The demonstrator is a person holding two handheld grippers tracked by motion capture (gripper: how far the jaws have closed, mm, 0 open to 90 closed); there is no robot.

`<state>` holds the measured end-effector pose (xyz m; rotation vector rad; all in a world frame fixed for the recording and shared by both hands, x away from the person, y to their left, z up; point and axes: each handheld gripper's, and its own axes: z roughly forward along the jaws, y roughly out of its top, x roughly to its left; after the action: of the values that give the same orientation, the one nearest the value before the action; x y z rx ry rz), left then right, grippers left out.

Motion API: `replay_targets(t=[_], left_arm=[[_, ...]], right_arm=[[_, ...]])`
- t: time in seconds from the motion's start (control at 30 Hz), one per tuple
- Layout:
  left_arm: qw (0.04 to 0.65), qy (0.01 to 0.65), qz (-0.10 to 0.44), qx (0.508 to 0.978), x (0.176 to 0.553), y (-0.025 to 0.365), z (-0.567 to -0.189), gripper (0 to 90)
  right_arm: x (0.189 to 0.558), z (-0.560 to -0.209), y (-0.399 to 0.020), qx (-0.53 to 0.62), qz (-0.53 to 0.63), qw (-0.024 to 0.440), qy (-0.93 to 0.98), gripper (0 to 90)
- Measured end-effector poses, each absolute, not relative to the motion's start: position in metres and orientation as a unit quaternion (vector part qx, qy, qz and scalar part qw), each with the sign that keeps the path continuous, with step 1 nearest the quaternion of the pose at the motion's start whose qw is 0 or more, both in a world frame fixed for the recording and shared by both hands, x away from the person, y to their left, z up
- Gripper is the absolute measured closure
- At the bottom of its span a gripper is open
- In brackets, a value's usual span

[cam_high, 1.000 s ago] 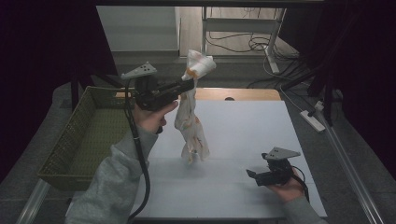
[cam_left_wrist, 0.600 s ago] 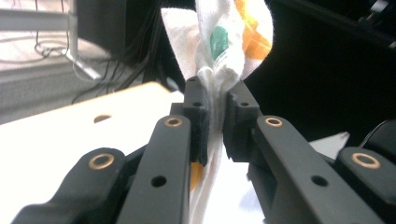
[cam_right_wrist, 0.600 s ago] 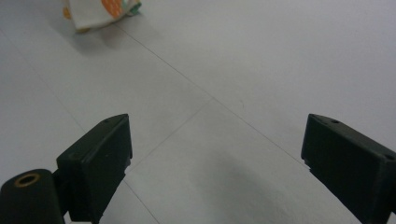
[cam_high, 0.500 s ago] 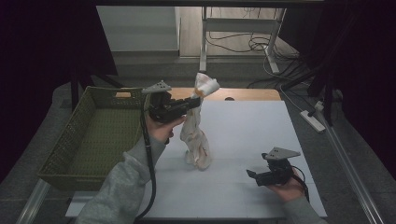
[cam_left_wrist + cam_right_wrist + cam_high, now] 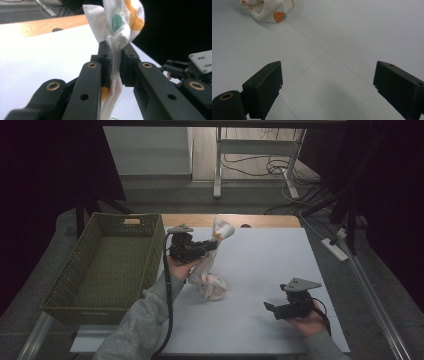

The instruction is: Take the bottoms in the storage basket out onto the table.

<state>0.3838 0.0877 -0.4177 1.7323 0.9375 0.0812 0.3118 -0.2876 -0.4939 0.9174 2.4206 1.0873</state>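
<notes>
A white surface [image 5: 260,270] is seen from above, with a person's two forearms entering from the bottom edge. The left forearm, in a grey sleeve [image 5: 135,325], is raised and angled toward 1 o'clock, and the left gripper [image 5: 214,246] is held above the surface, pointing toward 3 o'clock. Its jaws are clamped tight on a white cloth [image 5: 207,275] printed with small orange and green shapes. In the left gripper view the cloth [image 5: 117,37] is seen bunched between the two black jaws of the left gripper [image 5: 115,58], with a tuft standing up past the tips and the rest hanging below. From above, the upper end of the cloth sticks out at 1 o'clock from the gripper, while the lower end is piled on the surface at 5 o'clock from it, near the middle.

The right hand [image 5: 305,317] rests low near the bottom right corner, with the right gripper [image 5: 270,307] pointed toward 9 o'clock. Its jaws are spread wide and nothing is held. In the right gripper view the cloth [image 5: 270,11] lies at 11 o'clock, well apart from the right gripper [image 5: 327,77], with bare surface between.

A green woven basket [image 5: 75,270] stands at the left edge of the surface, at 9 o'clock from the left gripper. Cables [image 5: 260,167] lie on the floor beyond the far edge.
</notes>
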Motion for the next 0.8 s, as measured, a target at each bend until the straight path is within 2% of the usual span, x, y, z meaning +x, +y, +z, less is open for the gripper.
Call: replay_targets(t=[0.37,0.8], left_arm=[[0.509,0.402,0.020,0.761,0.396,0.070,-0.456,80.1],[0.467,0.395,0.007,0.791,0.403,0.040,-0.482,79.5]], right_arm=[[0.312,-0.494,-0.287,0.322,0.380,0.166,0.851,8.9],[0.312,-0.495,-0.287,0.323,0.376,0.166,0.852,8.9]])
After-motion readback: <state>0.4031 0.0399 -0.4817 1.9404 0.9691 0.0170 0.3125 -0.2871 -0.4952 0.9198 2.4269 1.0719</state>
